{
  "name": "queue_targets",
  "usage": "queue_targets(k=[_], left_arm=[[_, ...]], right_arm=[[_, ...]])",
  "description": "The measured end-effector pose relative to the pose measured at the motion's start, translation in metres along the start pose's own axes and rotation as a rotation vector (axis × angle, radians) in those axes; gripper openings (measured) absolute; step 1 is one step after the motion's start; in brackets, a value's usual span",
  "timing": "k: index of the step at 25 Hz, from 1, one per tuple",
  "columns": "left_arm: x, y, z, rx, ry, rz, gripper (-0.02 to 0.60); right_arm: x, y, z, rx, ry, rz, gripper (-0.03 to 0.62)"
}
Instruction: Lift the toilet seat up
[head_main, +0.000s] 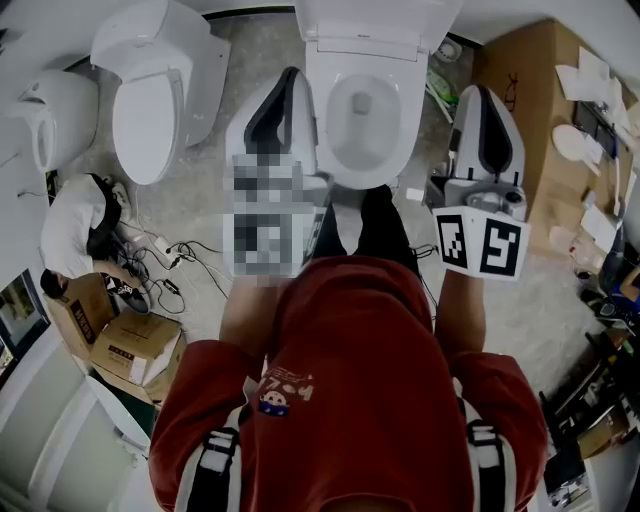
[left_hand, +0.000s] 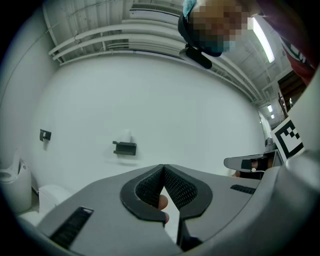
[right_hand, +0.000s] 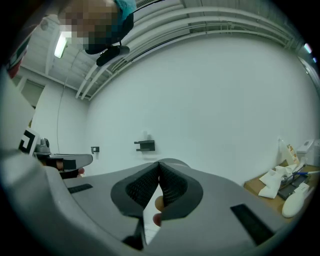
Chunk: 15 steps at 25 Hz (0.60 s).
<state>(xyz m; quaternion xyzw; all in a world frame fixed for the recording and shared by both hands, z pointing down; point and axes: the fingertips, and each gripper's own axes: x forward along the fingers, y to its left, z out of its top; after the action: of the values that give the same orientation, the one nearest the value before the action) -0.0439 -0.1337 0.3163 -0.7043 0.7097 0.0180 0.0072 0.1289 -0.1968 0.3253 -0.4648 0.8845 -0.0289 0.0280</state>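
I look steeply down on the toilet (head_main: 362, 150), which stands straight ahead of me on the floor (head_main: 200, 200). Its white seat (head_main: 338, 85) lies flat around the bowl opening, and the lid stands up behind it. My left claw (head_main: 290, 74) hangs just beside the bowl's left edge and my right claw (head_main: 478, 90) hangs off to its right. The toilet sits between them, and neither claw touches it as far as I can see. In the left gripper view the left claw (left_hand: 163, 167) is closed, tips meeting, with nothing between them. In the right gripper view the right claw (right_hand: 158, 164) is closed and empty in the same way. Both claws face a plain white wall (left_hand: 150, 100) that carries a small dark bracket (left_hand: 125, 148). A second toilet (head_main: 150, 100) stands further left. Below it a person (head_main: 80, 225) crouches beside cardboard boxes (head_main: 135, 345).
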Motion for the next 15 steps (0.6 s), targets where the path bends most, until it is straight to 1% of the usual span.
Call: queue_targets(k=[11, 15], left_arm=[[-0.01, 0.012, -0.05, -0.043, 0.054, -0.006, 0.009], [-0.012, 0.014, -0.071, -0.043, 0.085, -0.011, 0.009]], right_arm=[[0.004, 0.023, -0.054, 0.034, 0.101, 0.039, 0.013], [0.007, 0.034, -0.078, 0.038, 0.135, 0.06, 0.014]])
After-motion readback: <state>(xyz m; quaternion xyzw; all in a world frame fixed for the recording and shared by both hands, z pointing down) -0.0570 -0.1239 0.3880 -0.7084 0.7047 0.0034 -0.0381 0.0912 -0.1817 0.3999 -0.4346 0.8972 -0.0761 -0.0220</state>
